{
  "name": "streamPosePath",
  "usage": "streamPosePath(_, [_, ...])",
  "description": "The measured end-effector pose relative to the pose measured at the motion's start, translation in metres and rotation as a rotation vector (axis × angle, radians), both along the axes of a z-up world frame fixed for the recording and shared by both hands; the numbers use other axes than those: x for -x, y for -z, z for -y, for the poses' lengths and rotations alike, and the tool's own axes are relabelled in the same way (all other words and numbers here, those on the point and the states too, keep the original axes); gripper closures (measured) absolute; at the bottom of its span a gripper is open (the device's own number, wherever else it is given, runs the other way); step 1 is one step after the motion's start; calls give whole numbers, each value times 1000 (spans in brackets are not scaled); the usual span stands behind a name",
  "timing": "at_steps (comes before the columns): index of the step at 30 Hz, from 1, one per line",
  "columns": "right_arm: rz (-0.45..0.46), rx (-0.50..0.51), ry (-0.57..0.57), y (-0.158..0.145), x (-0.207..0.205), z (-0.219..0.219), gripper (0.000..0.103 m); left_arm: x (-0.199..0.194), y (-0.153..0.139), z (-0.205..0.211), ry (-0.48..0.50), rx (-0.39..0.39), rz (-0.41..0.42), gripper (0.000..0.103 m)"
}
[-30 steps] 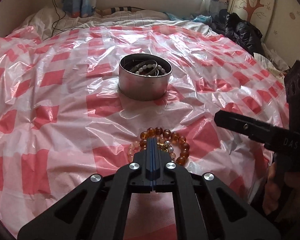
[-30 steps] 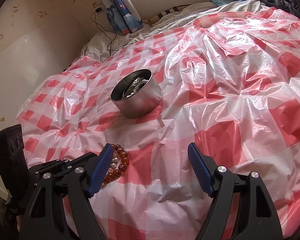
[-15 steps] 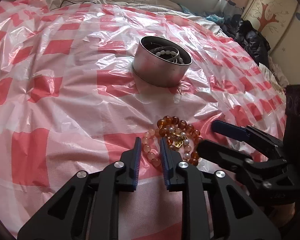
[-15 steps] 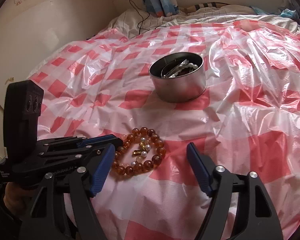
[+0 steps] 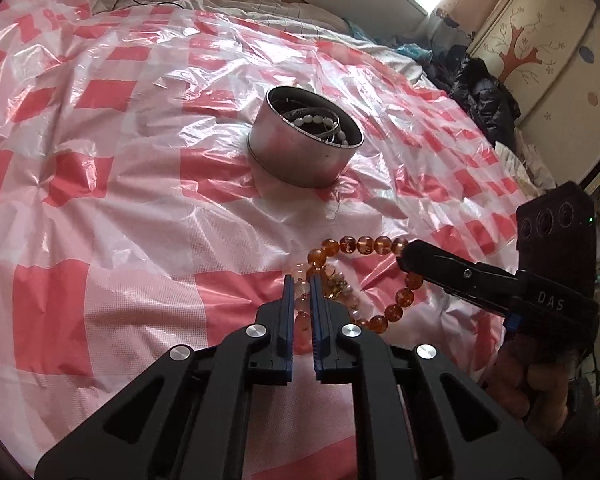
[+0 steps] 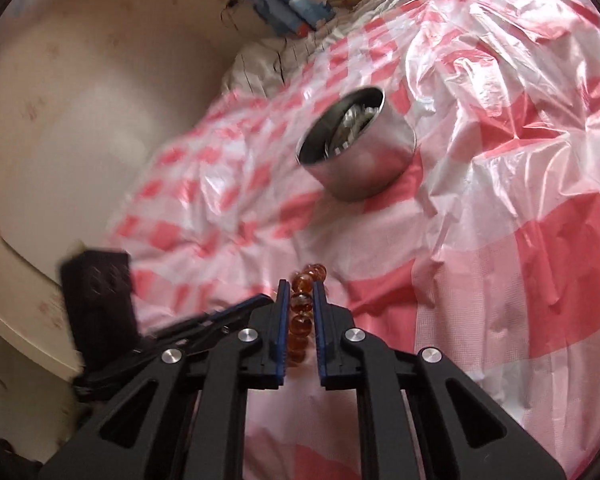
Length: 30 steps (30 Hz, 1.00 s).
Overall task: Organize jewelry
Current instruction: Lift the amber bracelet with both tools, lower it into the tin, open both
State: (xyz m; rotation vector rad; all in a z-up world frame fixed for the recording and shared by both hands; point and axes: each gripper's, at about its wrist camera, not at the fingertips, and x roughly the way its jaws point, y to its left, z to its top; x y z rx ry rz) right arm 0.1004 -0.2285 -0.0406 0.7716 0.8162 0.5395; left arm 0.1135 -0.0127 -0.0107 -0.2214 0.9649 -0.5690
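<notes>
Two bracelets lie tangled together on a bed covered by a red-and-white checked plastic sheet (image 5: 112, 184), and each is caught by one gripper. The left gripper (image 5: 301, 292) has just been closing; its blue-padded fingers (image 5: 287, 300) now pinch the pale pink bead bracelet (image 5: 302, 302), with beads showing in the narrow gap between the pads. The right gripper (image 6: 301, 304) has also just been closing from a wide spread, and its fingers (image 6: 281, 312) squeeze the amber bead bracelet (image 6: 302, 316), a row of orange-brown beads lined up between them. From the left wrist view, the amber loop (image 5: 364, 245) stretches from beside the left fingers across to the tip of the right gripper (image 5: 410, 252), which reaches in from the right, held by a hand (image 5: 536, 380). A small cluster of gold and pale beads sits where the two bracelets overlap. Beyond them, well apart, stands a round metal tin (image 5: 300, 152), open at the top, with a white bead bracelet (image 5: 320, 124) and other pieces inside. The right wrist view is blurred, with the tin (image 6: 364, 160) tilted in the frame.
</notes>
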Motion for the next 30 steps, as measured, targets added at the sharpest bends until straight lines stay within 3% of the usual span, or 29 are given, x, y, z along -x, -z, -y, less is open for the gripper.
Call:
streamPosePath(3, [37, -122, 9, -7, 0, 12, 91, 1, -12, -4, 9, 71, 30, 97])
streamPosePath(9, [63, -257, 32, -20, -8, 29, 91, -8, -44, -2, 39, 185, 96, 97])
streamPosePath(20, [111, -266, 66, -48, -51, 57, 91, -73, -95, 22, 70, 262, 185, 96])
streamPosePath(23, [113, -257, 74, -50, -68, 61, 91, -104, -87, 33, 61, 242, 163, 96])
streamPosePath(27, [96, -269, 68, -47, -94, 56, 91, -138, -49, 38, -19, 104, 49, 96])
streamPosePath(30, [76, -255, 50, -42, -111, 46, 91, -138, -45, 22, -88, 116, 33, 89])
